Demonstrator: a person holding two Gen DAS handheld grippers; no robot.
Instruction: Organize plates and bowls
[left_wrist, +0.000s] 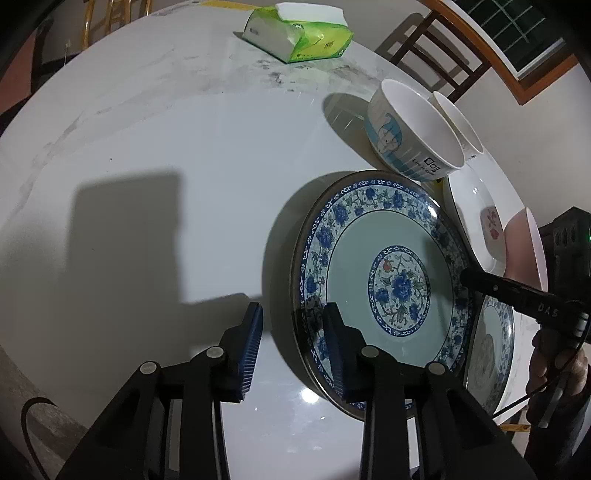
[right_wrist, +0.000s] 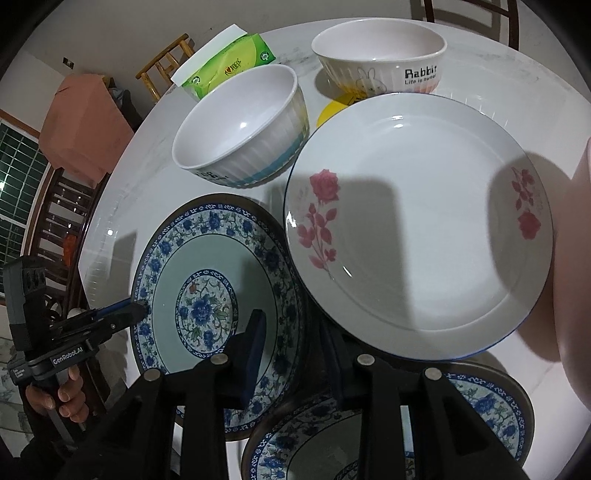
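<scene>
Left claw (left_wrist: 293, 345) straddles blue plate (left_wrist: 376, 273) rim; rabbit bowl (right_wrist: 380, 62) seemingly right-view only.

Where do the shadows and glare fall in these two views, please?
Left wrist: a hard blocky shadow lies on the table, and a lamp glint sits beside the blue plate. Right wrist: a similar shadow crosses the rose plate; the fisheye curves the table edge.

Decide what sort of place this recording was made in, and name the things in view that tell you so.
Probably a home dining room. A round pale table bears plates and bowls, such as a blue flowered plate and a rabbit bowl. Wooden chairs stand around it, and a pack of tissues lies on top.
</scene>
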